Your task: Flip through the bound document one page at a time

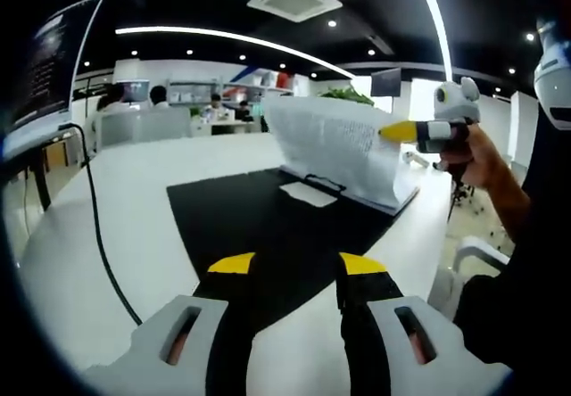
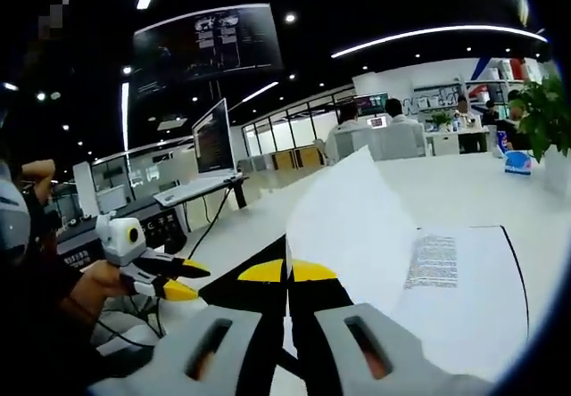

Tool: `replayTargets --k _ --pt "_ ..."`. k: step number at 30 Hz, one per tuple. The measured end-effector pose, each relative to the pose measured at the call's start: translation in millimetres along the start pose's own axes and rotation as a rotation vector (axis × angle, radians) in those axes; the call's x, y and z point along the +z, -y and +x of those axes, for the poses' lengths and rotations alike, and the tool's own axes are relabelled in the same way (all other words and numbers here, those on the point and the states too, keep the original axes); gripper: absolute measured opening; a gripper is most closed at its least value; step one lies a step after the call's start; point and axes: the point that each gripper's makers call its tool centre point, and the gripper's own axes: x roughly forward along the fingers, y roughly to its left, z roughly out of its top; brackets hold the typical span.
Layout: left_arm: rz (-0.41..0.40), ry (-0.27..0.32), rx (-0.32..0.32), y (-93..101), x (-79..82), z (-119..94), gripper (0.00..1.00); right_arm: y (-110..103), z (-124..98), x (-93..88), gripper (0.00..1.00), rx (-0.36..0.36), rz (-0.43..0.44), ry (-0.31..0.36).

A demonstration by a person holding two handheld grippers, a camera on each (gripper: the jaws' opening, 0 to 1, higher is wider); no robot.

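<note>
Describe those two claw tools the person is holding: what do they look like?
Each claw has two black jaws tipped in yellow, rising from pale grey moulded housings with slotted openings. In the left gripper view, the left claw shows this up close, and the right claw shows a light grey body. The right gripper view shows the right claw likewise. The person wears dark sleeves.

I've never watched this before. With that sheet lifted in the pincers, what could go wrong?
The right gripper is pinching one raised page by its edge, so pulling too hard might tear or crease it at the binder clip. The left gripper hangs open, away from the document, which might slide on the black mat.
</note>
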Motion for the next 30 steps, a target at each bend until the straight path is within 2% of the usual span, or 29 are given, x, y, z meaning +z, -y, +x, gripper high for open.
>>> replayTargets --k 8,12,21,26,30 --pt "-0.007 0.0 -0.001 -1.7 0.7 1.0 0.37 -18.8 16.5 -18.7 0.02 0.012 -0.075 -0.056" --pt "-0.004 0.009 -0.004 -0.7 4.3 1.8 0.36 -24.8 26.3 -29.4 0.02 0.046 -0.046 -0.076" --pt "-0.011 -0.008 -0.01 0.7 -2.0 4.0 0.36 -27.4 33.6 -34.0 0.02 0.054 -0.025 -0.083" --pt "-0.007 -0.003 -0.008 -0.3 2.9 3.6 0.37 -36.8 42.9 -41.0 0.02 0.065 -0.067 -0.107" --pt "-0.012 0.013 -0.008 -0.9 7.4 3.1 0.37 -36.6 47.0 -47.5 0.02 0.07 -0.064 -0.127"
